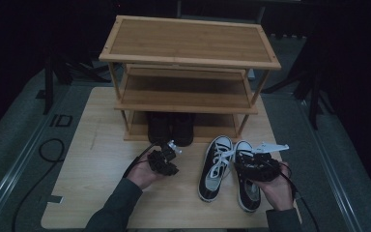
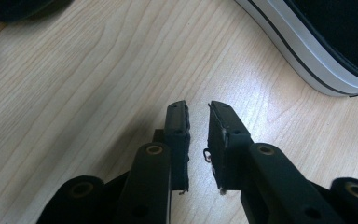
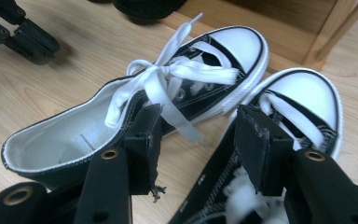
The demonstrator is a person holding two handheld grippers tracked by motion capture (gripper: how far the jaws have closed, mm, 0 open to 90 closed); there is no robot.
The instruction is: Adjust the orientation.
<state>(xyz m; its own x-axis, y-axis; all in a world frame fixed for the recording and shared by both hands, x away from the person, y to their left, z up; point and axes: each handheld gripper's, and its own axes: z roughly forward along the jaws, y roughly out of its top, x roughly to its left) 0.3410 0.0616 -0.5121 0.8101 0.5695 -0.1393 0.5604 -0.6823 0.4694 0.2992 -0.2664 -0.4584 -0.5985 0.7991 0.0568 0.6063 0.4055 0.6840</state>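
Nearest the person, two forearms enter from the bottom edge of the high view. The left gripper (image 1: 163, 161) hangs low over the bare counter (image 1: 96, 159); in the left gripper view its jaws stand a narrow gap apart with nothing between them, released. The white-edged sole of a sneaker passes the upper right corner of that view, well clear of the jaws.

The right gripper (image 1: 256, 166) hovers over the right sneaker (image 1: 249, 191) of a black-and-white pair. In the right gripper view its jaws are spread and grasp nothing: one finger (image 3: 142, 144) stands above the heel opening of the left sneaker (image 3: 135, 112), the other over the laces of the right one. No pad presses on either shoe.

Both sneakers lie side by side on the counter, toes towards the shoe rack (image 1: 188, 53). The left one's lace is tied in a bow.

Farther off, a pair of black shoes (image 1: 170, 128) sits on the rack's bottom shelf. The two upper shelves are bare.
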